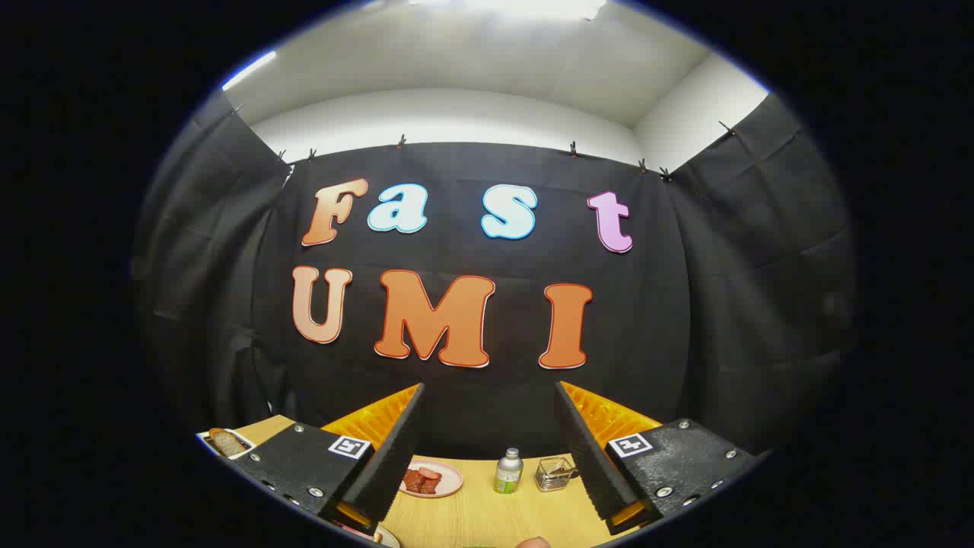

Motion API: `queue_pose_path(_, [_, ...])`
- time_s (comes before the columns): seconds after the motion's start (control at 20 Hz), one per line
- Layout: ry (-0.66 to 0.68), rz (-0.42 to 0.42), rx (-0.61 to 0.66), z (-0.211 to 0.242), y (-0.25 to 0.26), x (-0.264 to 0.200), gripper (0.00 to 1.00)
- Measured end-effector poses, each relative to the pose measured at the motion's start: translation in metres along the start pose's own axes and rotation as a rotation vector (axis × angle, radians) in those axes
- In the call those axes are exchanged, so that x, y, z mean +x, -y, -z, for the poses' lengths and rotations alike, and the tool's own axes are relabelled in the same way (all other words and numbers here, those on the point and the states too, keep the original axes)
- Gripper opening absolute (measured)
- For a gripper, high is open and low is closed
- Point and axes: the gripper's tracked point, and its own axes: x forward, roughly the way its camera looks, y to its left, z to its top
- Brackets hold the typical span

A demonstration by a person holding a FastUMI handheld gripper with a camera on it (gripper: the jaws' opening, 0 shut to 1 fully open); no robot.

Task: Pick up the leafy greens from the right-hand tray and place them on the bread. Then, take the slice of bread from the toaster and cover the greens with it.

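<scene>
Nearest the lens, the gripper (487, 457) stands with its 2 fingers spread wide and nothing between them, held high and level so that it looks mostly at the booth wall. Between the fingers, on the wooden table (487, 517), lie a pink plate (431, 479) with reddish meat slices, a small metal bottle (508, 471) with a green label just beside it, and a little wire basket (554, 473) beside that. Past the outer side of the left finger sits a slice of bread (227, 441) on a white tray (205, 437) — whether this is the bread to be topped I cannot tell.

Leafy greens, right-hand tray and toaster cannot be made out from this angle; a sliver of green at the table's near edge is too small to identify. The task looks not yet begun.

By my judgement the greens will be very light, limp and easily torn, so a gentle pinch across a bunched part of the leaf would hold better than its thin edge. The toaster slice should be stiffer but crumbly — best taken by its upper crust with modest pressure.
</scene>
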Motion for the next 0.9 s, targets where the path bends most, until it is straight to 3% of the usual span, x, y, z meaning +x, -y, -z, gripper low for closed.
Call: queue_pose_path(0.9, [-0.114,-0.023,0.007,0.050,0.012,-0.004,0.98])
